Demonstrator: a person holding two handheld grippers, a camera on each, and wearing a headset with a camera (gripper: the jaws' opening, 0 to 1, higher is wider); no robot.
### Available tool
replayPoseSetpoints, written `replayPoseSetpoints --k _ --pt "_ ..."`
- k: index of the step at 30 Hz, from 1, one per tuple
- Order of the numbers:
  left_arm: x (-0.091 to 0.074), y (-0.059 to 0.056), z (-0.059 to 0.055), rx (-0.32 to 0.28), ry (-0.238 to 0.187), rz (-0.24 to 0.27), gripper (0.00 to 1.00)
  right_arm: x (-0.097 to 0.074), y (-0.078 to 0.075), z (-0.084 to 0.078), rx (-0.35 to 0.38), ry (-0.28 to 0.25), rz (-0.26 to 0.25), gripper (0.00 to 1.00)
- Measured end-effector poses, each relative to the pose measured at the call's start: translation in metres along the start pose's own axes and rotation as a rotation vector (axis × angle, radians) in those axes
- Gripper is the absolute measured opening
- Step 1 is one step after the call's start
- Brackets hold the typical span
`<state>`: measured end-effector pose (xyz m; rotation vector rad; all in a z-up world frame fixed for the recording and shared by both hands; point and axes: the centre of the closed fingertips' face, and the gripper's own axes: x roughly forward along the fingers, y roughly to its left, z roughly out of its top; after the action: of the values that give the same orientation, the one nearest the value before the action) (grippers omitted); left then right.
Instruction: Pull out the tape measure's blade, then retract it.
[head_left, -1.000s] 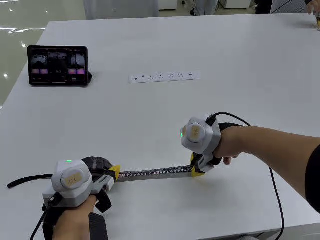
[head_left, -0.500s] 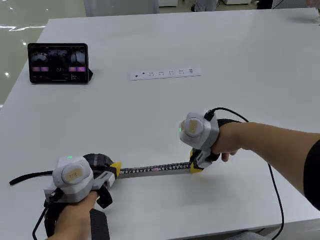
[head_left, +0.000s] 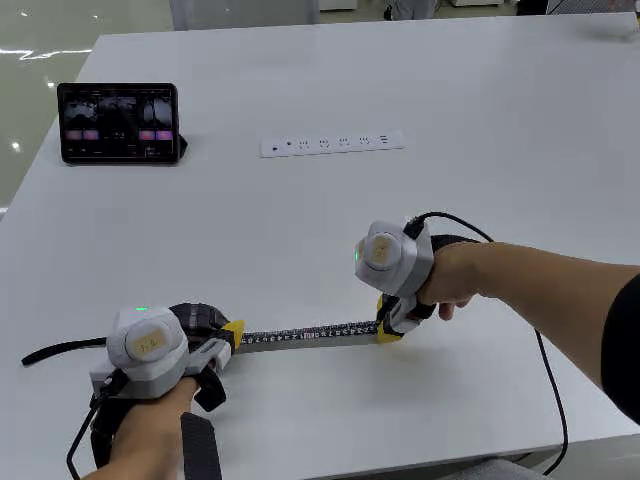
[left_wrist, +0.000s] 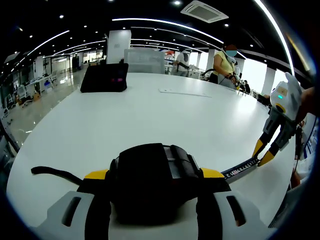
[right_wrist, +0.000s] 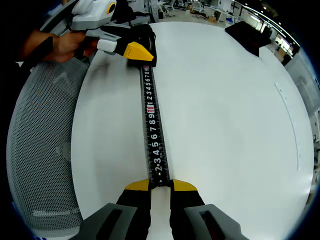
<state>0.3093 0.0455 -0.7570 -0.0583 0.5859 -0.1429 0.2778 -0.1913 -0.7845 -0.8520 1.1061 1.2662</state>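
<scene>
The black tape measure case (head_left: 200, 322) rests on the white table (head_left: 330, 230) at the lower left, with my left gripper (head_left: 228, 338) shut on it; the case (left_wrist: 150, 177) sits between that gripper's yellow-tipped jaws. A dark numbered blade (head_left: 305, 334) runs from the case rightward along the table to my right gripper (head_left: 385, 331), which is shut on the blade's end. In the right gripper view the blade (right_wrist: 151, 130) stretches straight from my right gripper (right_wrist: 160, 186) to the case (right_wrist: 142, 42). A black strap (head_left: 55, 350) trails left from the case.
A tablet (head_left: 118, 123) stands at the far left of the table, and a white power strip (head_left: 332, 143) lies across the middle far side. A black cable (head_left: 548, 390) hangs from the right arm. People stand beyond the table (left_wrist: 225, 62). A mesh chair (right_wrist: 45, 150) is beside the table edge.
The right gripper has moved slightly left toward the case with the blade end, so the exposed blade is a little shorter. The left gripper holds still on the case.
</scene>
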Motion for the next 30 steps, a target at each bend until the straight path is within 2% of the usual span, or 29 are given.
replayPoseSetpoints --k 13,19,30 --pt "0.0 -0.001 0.001 0.0 0.003 0.0 0.66 0.001 0.001 0.004 -0.019 0.009 0.006 0.1" --pt "0.0 -0.001 0.0 -0.001 0.006 -0.001 0.66 0.002 0.0 0.008 0.014 -0.014 0.023 0.1" --pt "0.0 0.0 -0.001 -0.003 0.009 -0.001 0.66 0.006 0.002 0.012 0.019 0.003 0.017 0.09"
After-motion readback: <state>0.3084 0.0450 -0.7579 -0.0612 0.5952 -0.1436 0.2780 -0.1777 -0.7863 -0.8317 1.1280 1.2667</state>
